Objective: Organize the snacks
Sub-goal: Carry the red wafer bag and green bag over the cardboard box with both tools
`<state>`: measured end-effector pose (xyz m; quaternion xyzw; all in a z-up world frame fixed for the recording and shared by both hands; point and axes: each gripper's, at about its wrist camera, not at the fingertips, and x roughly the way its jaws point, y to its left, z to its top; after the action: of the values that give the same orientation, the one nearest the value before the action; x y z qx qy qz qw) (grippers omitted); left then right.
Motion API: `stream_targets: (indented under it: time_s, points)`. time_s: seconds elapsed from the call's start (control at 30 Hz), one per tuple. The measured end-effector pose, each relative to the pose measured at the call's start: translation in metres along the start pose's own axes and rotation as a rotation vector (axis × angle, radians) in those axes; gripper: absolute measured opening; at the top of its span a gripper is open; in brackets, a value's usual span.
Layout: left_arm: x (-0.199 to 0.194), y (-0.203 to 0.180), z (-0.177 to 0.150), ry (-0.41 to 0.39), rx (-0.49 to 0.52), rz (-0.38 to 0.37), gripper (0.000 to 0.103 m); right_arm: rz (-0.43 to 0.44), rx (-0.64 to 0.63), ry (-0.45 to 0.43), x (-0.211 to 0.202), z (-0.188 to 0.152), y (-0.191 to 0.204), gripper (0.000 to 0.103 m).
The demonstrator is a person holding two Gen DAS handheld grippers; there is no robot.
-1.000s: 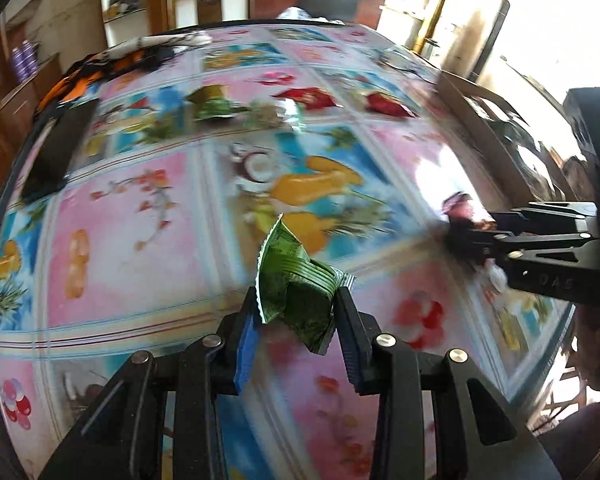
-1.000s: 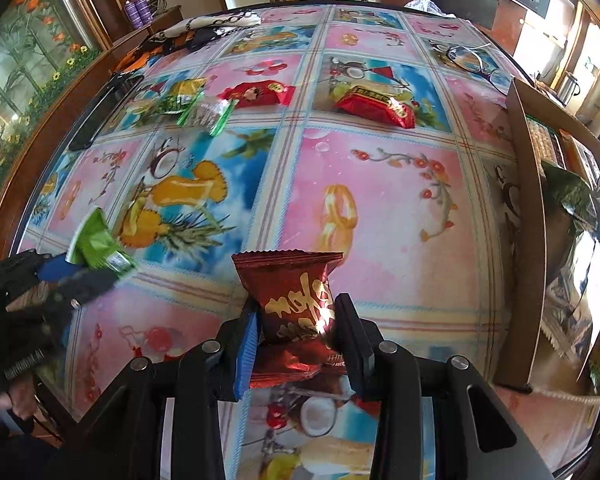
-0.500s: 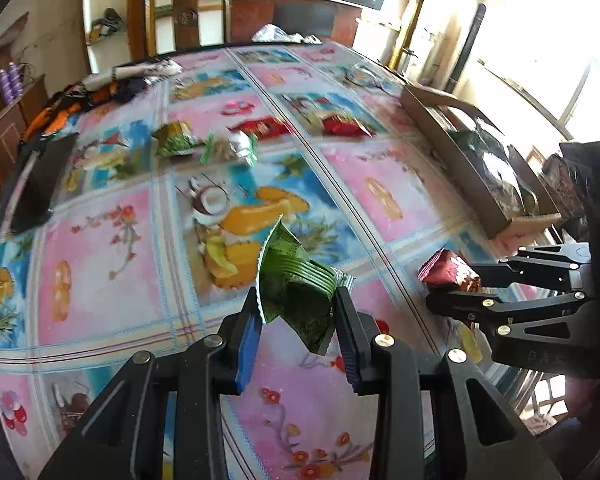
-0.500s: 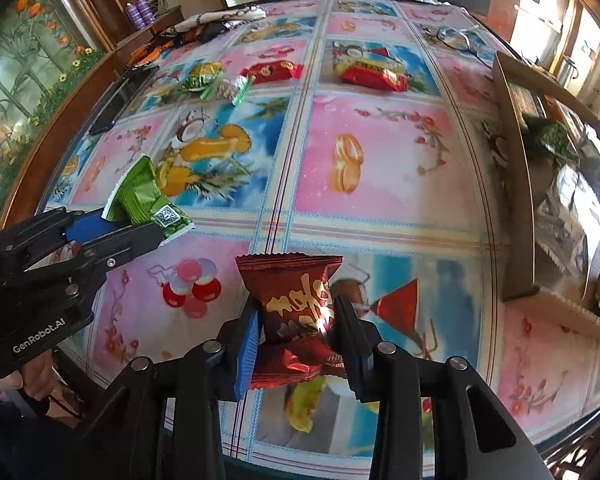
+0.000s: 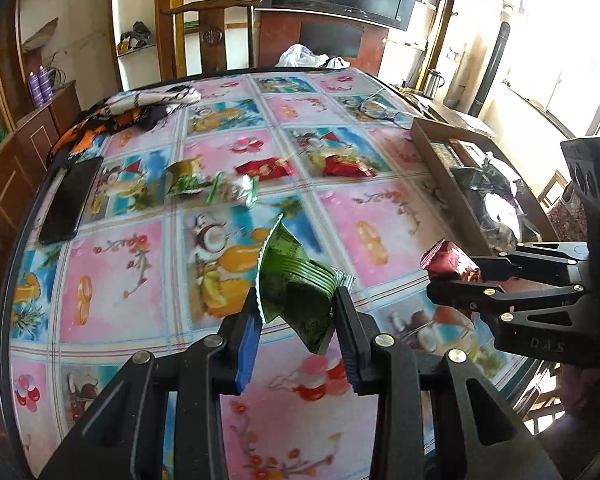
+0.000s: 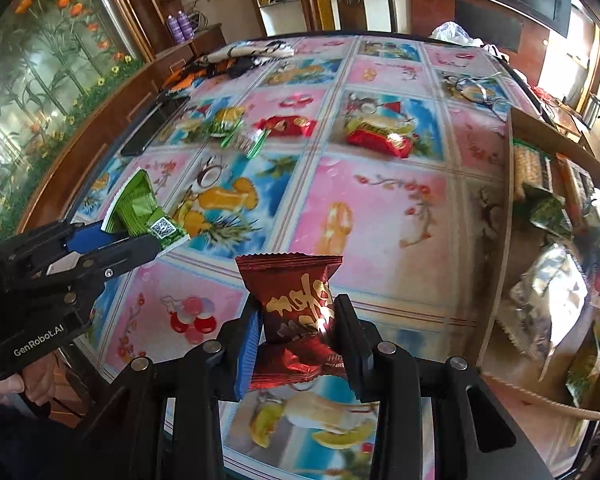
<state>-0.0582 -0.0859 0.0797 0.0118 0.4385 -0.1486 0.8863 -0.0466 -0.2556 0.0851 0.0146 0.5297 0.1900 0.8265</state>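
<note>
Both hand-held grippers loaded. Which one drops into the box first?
Right, probably. The right hand-held gripper holds the red snack nearer the cardboard box; the left hand-held gripper, holding the green snack, sits farther from it.

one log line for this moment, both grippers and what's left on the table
left gripper: shut on green packet | right gripper: shut on red packet | both above table | box: right | loose snacks: far side
</note>
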Motion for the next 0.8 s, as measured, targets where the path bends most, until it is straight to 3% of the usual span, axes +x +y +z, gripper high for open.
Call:
stream_targets:
  time_s: [0.33, 0.57, 0.8]
  points:
    - [0.008, -0.054, 0.028, 0.007, 0.085, -0.049, 0.034, -0.014, 0.096, -0.093, -0.042, -0.008, -0.055, 0.039]
    - [0.013, -0.113, 0.057, -0.005, 0.213, -0.135, 0.034, -0.074, 0.255, -0.175, -0.082, -0.028, -0.114, 0.039]
    - [0.031, -0.182, 0.069, 0.04, 0.333, -0.245, 0.034, -0.138, 0.418, -0.216, -0.114, -0.058, -0.172, 0.039]
